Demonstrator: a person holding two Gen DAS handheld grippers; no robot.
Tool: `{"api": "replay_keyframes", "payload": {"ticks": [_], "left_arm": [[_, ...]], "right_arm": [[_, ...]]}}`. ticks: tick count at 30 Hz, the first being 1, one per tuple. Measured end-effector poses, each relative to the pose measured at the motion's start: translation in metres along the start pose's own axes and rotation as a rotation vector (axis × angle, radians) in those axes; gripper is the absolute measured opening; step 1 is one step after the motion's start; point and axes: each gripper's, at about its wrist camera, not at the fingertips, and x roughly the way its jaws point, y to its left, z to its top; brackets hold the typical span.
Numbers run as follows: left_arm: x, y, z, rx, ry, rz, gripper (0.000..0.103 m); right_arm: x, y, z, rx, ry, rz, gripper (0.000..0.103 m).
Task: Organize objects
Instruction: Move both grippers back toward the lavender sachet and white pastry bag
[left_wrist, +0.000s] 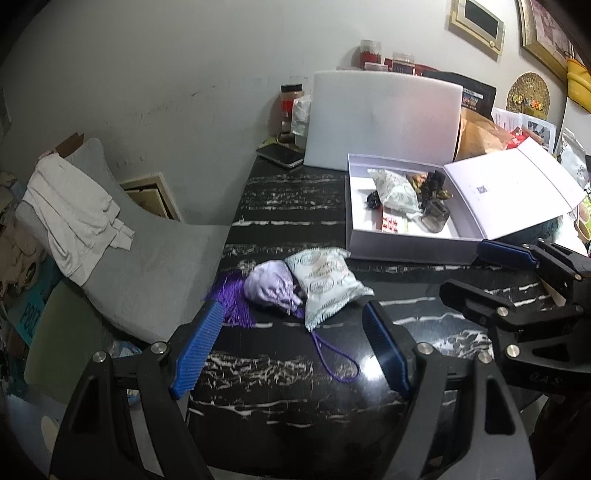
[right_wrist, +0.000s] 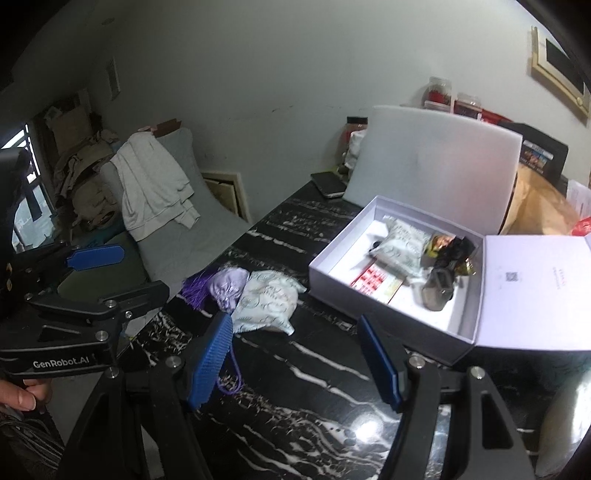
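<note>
A pale printed pouch (left_wrist: 325, 282) and a lilac sachet (left_wrist: 267, 286) with a purple tassel (left_wrist: 231, 299) and cord (left_wrist: 338, 360) lie together on the black marble table (left_wrist: 280, 406). My left gripper (left_wrist: 291, 325) hovers just short of them, open, nothing between its blue pads. An open white box (left_wrist: 410, 242) behind holds another pouch, a red card and dark items. In the right wrist view, the right gripper (right_wrist: 295, 341) is open and empty over the table, with the pouches (right_wrist: 266, 301) left of it and the box (right_wrist: 343, 254) ahead.
A white foam board (left_wrist: 384, 118) leans behind the box, with a phone (left_wrist: 280, 155) and jars (left_wrist: 290, 107) beside it. A grey cushion with a white cloth (left_wrist: 74, 214) lies left of the table. A hand (right_wrist: 20, 397) holds the left gripper's handle.
</note>
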Motion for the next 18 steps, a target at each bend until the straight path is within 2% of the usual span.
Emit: {"api": "replay_keyframes", "payload": {"ticks": [11,18], "left_arm": [[0.025,0.011,-0.034,-0.026,0.048,-0.041,0.077],[0.049,0.025,-0.041,-0.044,0.071,-0.072,0.077]], "right_arm": [[0.025,0.018,-0.029,-0.03,0.055,0.019,0.07],[0.047,0.032,-0.038,-0.059,0.084,0.05,0.07]]}}
